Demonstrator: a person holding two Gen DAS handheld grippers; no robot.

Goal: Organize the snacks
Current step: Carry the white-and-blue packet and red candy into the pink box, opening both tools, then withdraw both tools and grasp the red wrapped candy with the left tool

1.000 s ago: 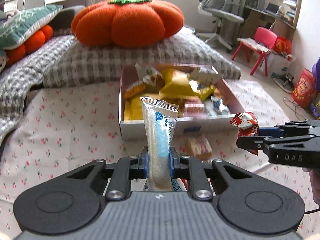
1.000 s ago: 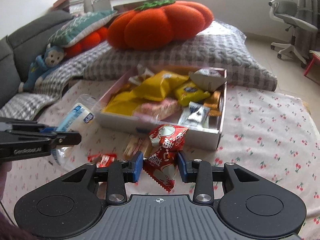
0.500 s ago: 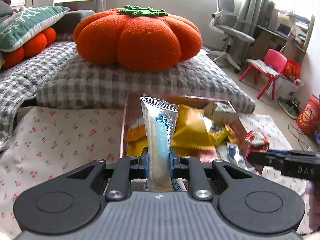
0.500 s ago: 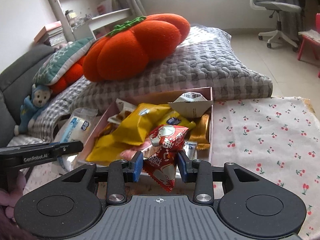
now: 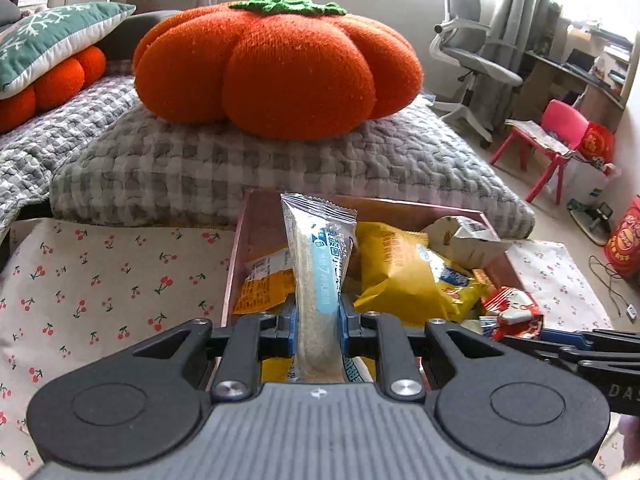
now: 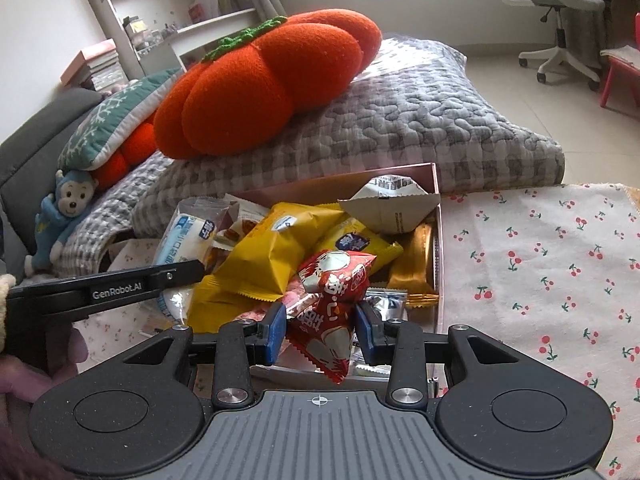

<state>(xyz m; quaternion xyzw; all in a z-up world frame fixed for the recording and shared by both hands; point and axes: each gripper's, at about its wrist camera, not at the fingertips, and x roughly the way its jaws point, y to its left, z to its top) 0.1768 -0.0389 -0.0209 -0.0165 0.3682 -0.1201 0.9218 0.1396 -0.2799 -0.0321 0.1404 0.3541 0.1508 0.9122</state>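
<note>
On the left, the left gripper point(image 5: 318, 330) is clamped on a clear rice-cracker packet point(image 5: 320, 280) with a blue stripe, its long axis upright between the blue pads and its crimped top pointing away from the camera — the packet hangs directly above the near-left part of the pink box point(image 5: 240, 248), so the coming move looks like a short release straight down into it. The box sits on the cherry-print cloth point(image 5: 100, 280), just in front of the grey checked cushion, and it is already crowded: an orange-yellow packet at the left wall, a big yellow bag point(image 5: 400, 276) across the middle, a folded white-grey wrapper at the far right corner, gold and silver packets beneath. To the right, the right gripper point(image 6: 322, 330) is closed on a red-and-white candy packet point(image 6: 332, 300), tilted with one corner hanging below the pads — it is held over the near edge of the box, nearer the right wall point(image 6: 438, 240). Both grippers seem about equally close to the box; the left has the barer corner below it, I judge.
</note>
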